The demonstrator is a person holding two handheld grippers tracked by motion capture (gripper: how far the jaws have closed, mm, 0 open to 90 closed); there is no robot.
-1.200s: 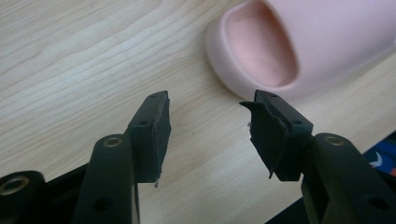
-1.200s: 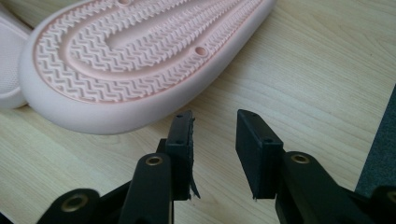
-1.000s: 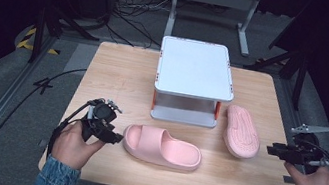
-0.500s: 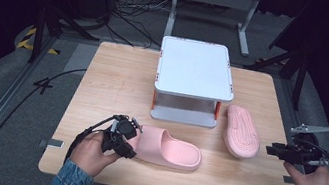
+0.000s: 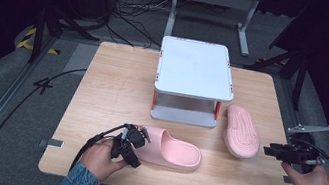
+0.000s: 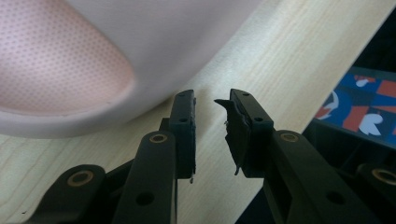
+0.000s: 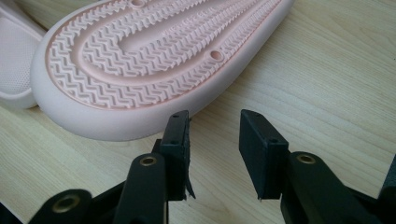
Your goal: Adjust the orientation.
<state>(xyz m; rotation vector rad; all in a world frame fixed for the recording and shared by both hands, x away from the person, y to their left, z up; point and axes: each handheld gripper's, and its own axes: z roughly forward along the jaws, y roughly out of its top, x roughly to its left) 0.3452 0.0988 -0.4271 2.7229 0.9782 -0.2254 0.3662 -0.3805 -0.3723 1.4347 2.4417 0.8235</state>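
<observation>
A pink slipper (image 5: pixel 174 151) lies sole-down on the wooden table (image 5: pixel 113 84), near the front edge. My left gripper (image 5: pixel 135 140) is at its left end, open by a small gap with nothing between the jaws. In the left gripper view, my left gripper (image 6: pixel 212 99) hovers over bare wood, and the slipper (image 6: pixel 70 60) lies just ahead to the left. A second pink slipper (image 5: pixel 242 131) lies sole-up at the right. My right gripper (image 5: pixel 268 150) stands open just right of it. In the right gripper view, my right gripper (image 7: pixel 215 119) is empty, just short of the ribbed sole (image 7: pixel 154 51).
A white two-level stand (image 5: pixel 195 70) with orange posts occupies the table's middle back, close to both slippers. Cables trail from each gripper over the table's edges. Bare wood spreads at the left and the back left. The table's front edge (image 6: pixel 327 79) runs close beside my left gripper.
My left gripper has moved right from the table's front left to the left end of the sole-down slipper. The right gripper and both slippers have stayed put.
</observation>
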